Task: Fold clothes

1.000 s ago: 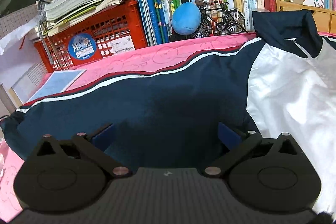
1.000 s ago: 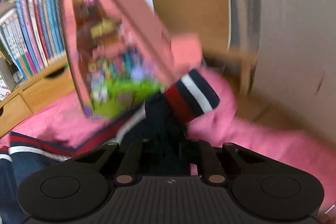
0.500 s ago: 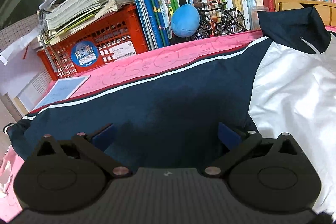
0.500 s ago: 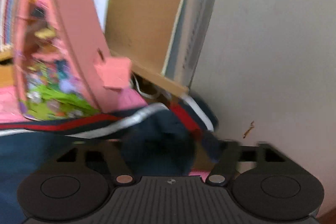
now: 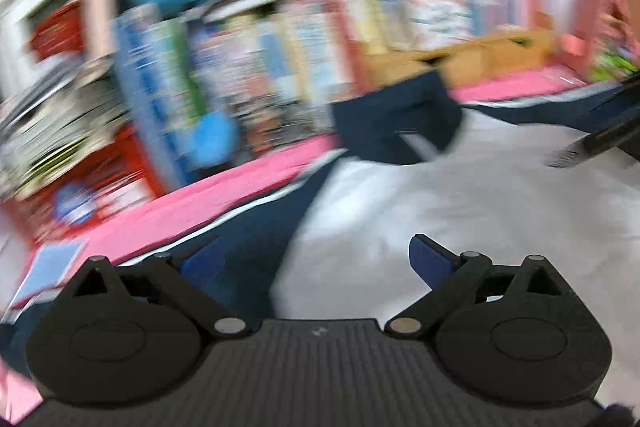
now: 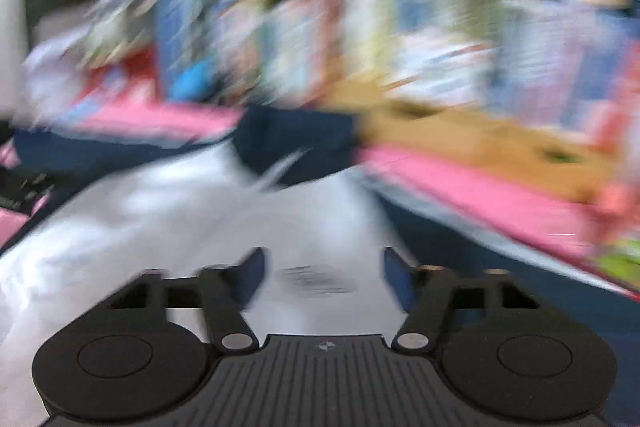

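Observation:
A navy and white jacket (image 5: 460, 195) lies spread on a pink-covered surface, its dark collar (image 5: 394, 123) toward the bookshelf. Both views are heavily blurred by motion. My left gripper (image 5: 316, 259) is open over the seam between the navy sleeve and the white body, holding nothing. In the right wrist view the same jacket (image 6: 168, 211) fills the foreground, collar (image 6: 296, 143) at the far end. My right gripper (image 6: 324, 269) is open above the white front panel, with a small dark print between the fingers. The right gripper's dark shape (image 5: 592, 143) shows at the left view's right edge.
A bookshelf (image 5: 280, 39) packed with books runs along the back. A red crate (image 5: 92, 179) with papers stands at the left, a blue ball (image 5: 212, 143) beside it. Wooden drawers (image 6: 480, 143) sit at the right. Pink cover (image 6: 460, 191) shows around the jacket.
The right gripper let go of the striped cuff, opened, and swung left to over the white front. The left gripper swept right from the navy sleeve toward the body. Both views blurred.

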